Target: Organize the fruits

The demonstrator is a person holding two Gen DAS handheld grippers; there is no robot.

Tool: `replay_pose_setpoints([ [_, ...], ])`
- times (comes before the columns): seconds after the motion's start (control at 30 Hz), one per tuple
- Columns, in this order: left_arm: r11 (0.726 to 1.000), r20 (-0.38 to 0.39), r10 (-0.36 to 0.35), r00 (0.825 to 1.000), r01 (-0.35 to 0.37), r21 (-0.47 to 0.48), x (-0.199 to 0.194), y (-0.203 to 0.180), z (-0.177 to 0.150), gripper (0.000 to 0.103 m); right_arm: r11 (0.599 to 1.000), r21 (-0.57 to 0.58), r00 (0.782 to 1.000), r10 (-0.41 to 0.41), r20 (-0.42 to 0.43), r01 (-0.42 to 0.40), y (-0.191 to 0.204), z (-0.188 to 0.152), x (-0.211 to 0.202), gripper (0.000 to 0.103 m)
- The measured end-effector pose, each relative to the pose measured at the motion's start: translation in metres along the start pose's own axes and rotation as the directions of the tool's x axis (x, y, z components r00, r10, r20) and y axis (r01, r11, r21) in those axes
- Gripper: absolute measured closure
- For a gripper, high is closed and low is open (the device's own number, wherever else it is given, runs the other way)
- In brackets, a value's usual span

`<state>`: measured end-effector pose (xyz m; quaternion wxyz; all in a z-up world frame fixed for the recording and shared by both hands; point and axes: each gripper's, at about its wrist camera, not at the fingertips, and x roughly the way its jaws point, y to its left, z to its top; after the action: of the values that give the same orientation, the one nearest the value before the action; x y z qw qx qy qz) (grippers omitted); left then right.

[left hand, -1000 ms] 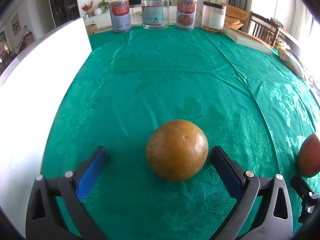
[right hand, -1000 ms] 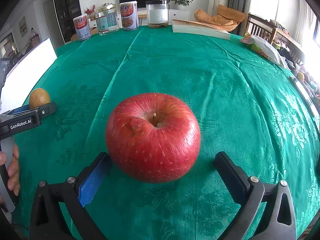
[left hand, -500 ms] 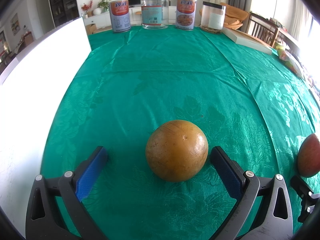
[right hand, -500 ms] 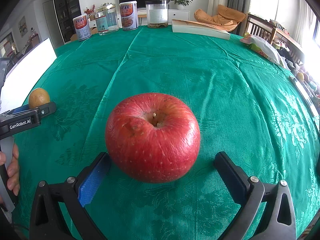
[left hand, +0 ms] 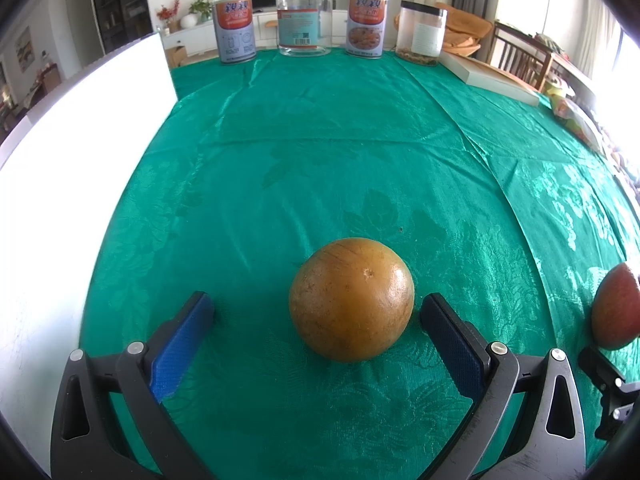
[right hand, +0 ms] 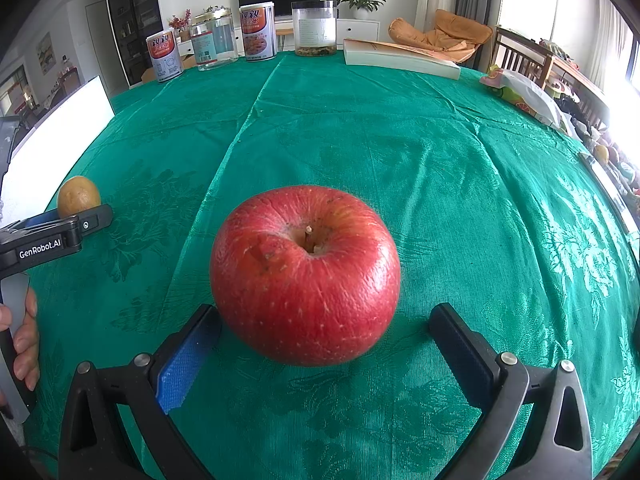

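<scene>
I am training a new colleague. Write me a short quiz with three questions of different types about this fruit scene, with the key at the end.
1. True or false: the left gripper is shut on the round brownish-orange fruit.
2. Which fruit sits between the fingers of the right gripper?
A. a yellow banana
B. the shiny red apple
C. a green pear
3. Fill in: both fruits rest on a ____ patterned tablecloth.

Key: 1 false, it is open; 2 B; 3 green.

Bright daylight enters from windows (right hand: pixel 624 76) at right, overexposed. My views stay sharp centrally; fisheye bends edges, corners vignette dark.
</scene>
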<state>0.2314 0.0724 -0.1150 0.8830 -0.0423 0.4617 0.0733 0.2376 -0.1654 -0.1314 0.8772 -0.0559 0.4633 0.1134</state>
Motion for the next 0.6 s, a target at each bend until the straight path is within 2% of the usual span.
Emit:
replay_pose_setpoints([
  [0.1, 0.995, -0.084, -0.071, 0.994, 0.076, 0.057, -0.003, 0.002, 0.002, 0.001, 1.0, -0.009, 1.0, 0.012, -0.002, -0.012, -0.001, 0.0, 0.0, 0.0],
  [0.17, 0.991, -0.105, -0.114, 0.988, 0.12, 0.05, -0.01, 0.005, 0.002, 0.002, 0.998, -0.012, 0.998, 0.059, -0.031, -0.06, -0.007, 0.004, -0.001, 0.0],
  [0.2, 0.991, -0.102, -0.119, 0.988, 0.125, 0.054, -0.013, 0.006, 0.002, 0.002, 0.993, 0.025, 0.992, 0.114, -0.057, -0.113, -0.014, 0.008, -0.003, 0.0],
  [0.27, 0.991, -0.076, -0.084, 0.994, 0.092, 0.099, -0.019, 0.0, 0.003, 0.002, 0.954, 0.177, 0.962, 0.261, -0.082, -0.244, -0.038, 0.019, -0.009, 0.0],
  [0.3, 0.99, -0.06, -0.064, 0.996, 0.072, 0.124, -0.021, -0.003, 0.004, 0.002, 0.934, 0.235, 0.952, 0.294, -0.08, -0.269, -0.048, 0.026, -0.014, 0.0],
  [0.37, 0.986, -0.054, -0.046, 0.998, 0.053, 0.158, -0.021, -0.01, 0.008, 0.002, 0.934, 0.255, 0.954, 0.284, -0.097, -0.252, -0.056, 0.043, -0.024, 0.0],
  [0.5, 0.987, -0.072, -0.03, 0.997, 0.041, 0.152, -0.015, -0.013, 0.018, 0.004, 0.966, 0.147, 0.943, 0.244, -0.226, -0.214, -0.034, 0.063, -0.022, 0.0],
  [0.6, 0.988, -0.095, -0.039, 0.995, 0.052, 0.143, -0.012, -0.014, 0.02, 0.02, 0.986, 0.064, 0.943, 0.169, -0.288, -0.157, -0.016, 0.066, -0.009, 0.0],
])
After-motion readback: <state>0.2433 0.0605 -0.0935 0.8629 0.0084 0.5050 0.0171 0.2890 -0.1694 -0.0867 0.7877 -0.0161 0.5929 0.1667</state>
